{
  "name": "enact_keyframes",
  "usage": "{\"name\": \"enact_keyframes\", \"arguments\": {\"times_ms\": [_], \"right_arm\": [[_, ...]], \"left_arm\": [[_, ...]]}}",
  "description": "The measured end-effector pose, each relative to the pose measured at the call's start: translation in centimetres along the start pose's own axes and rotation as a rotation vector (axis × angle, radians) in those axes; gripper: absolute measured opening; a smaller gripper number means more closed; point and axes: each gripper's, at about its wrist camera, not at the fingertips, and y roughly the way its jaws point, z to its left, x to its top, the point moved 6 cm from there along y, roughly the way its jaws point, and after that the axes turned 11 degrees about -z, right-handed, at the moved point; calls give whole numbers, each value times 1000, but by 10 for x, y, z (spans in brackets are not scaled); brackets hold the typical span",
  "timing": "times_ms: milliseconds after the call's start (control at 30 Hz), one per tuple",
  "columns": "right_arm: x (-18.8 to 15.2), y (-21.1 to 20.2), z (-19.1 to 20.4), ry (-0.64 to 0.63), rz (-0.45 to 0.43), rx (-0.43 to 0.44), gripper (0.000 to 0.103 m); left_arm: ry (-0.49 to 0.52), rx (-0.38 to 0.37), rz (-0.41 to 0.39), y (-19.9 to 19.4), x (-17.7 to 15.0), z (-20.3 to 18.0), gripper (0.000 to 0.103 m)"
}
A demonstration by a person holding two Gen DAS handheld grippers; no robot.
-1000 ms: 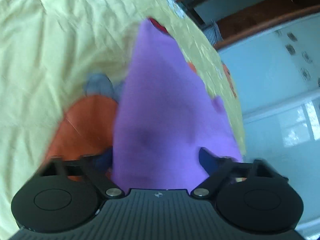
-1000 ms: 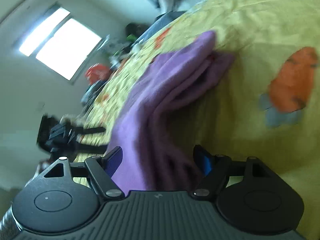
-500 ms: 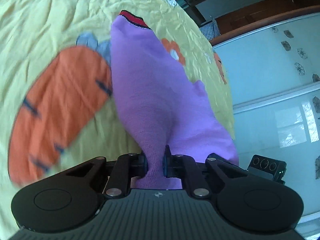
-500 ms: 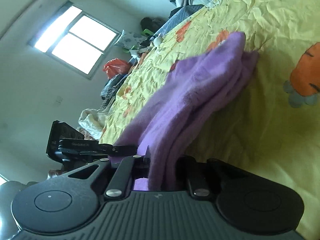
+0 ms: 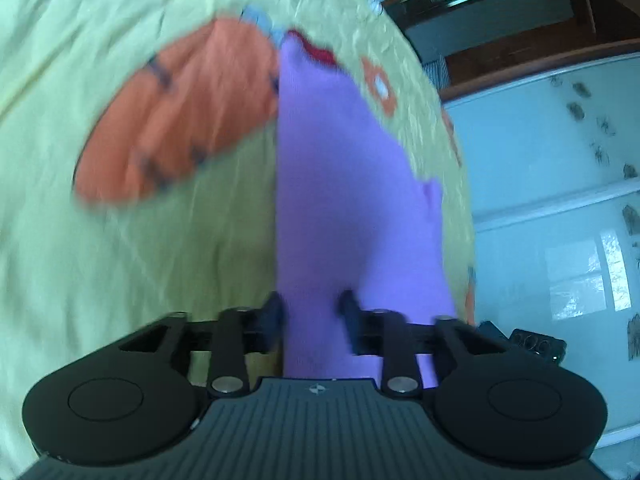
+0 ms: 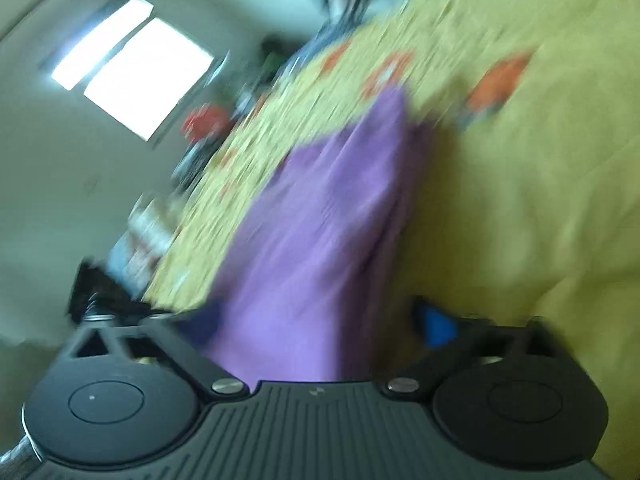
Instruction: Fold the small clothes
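A small purple garment with a red trim at its far end lies stretched out on the yellow bedsheet. My left gripper has its fingers partly parted, with the near end of the garment still running between them. In the blurred right wrist view the purple garment lies in folds between my right gripper fingers, which stand wide apart and do not pinch it.
The sheet carries a large orange carrot print left of the garment. A pale wardrobe stands beyond the bed edge. A window and piled items lie beyond the bed's far side.
Both grippers were shut on the garment half a second ago. Now the right jaws have opened wide and the left jaws have parted. Both views are blurred by motion.
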Motion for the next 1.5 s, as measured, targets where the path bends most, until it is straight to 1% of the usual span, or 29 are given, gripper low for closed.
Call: {"name": "enact_keyframes", "arguments": {"times_ms": [67,100,167,233,267,300,367,433,567,667,700,767,833,867,900,933,967,1000,1033,1067,1100,1133,1167,1233,1300,1367,1433,1467,1500], "right_arm": [[14,17,-13,74,7,27,103],[20,28,-17,82,12,30,102],[30,46,-16,65,18,38,101],[35,66,-14,72,50,55,89],[34,74,-15,70,71,43,66],[35,83,-18,63,86,5,36],[37,92,-16,24,94,-5,30],[38,91,-5,-61,86,-3,25],[46,74,29,-173,15,94,18],[56,77,44,-232,-17,104,17],[57,81,47,-248,-22,99,17],[59,99,43,-266,-25,49,18],[52,123,30,-283,40,-47,23],[50,130,25,-311,57,-113,38],[47,130,22,-313,56,-130,52],[45,124,23,-306,53,-113,53],[43,116,26,-311,49,-109,53],[40,105,30,-338,33,-128,53],[37,94,35,-386,17,-134,53],[32,80,42,-440,1,-127,53],[27,68,47,-456,-16,-110,53],[22,62,53,-458,-17,-81,53],[16,56,58,-478,-10,-59,52],[2,49,69,-546,-25,-60,52],[-7,54,69,-577,22,-55,51],[-18,62,63,-661,68,-136,50],[-25,59,53,-745,91,-204,51],[-23,53,54,-752,79,-220,51],[-18,45,59,-758,51,-222,51]], "left_arm": [[-10,10,-50,13,27,1,43],[-14,-12,-52,19,35,-1,55],[-41,-35,-52,42,52,-4,62],[-82,-66,-39,63,63,-5,50],[-105,-61,-38,70,66,-4,29],[-96,-62,-28,75,68,-4,23],[-18,-76,-62,74,66,-10,20],[49,-119,-104,61,63,-19,20],[120,-187,-225,26,63,-32,20],[109,-199,-283,13,72,-30,20],[101,-186,-290,19,76,-28,20],[47,-124,-256,31,82,-12,22],[0,-48,-223,39,84,9,27],[-16,-30,-240,33,83,17,30],[-21,-49,-259,25,82,19,30],[-10,-62,-274,13,78,18,30],[9,-45,-286,3,75,17,34],[31,-17,-300,-11,69,16,38],[50,-16,-312,-24,61,12,40],[67,-35,-321,-37,50,5,48],[80,-53,-318,-45,39,-4,61],[105,-60,-305,-51,22,-14,65],[128,-48,-304,-54,7,-21,66],[176,-11,-272,-53,-23,-30,65],[204,63,-247,-40,-47,-32,58],[226,141,-229,-29,-64,-31,57],[262,191,-244,-33,-72,-39,61],[267,182,-260,-38,-76,-47,71],[283,179,-301,-46,-78,-57,82]]}}
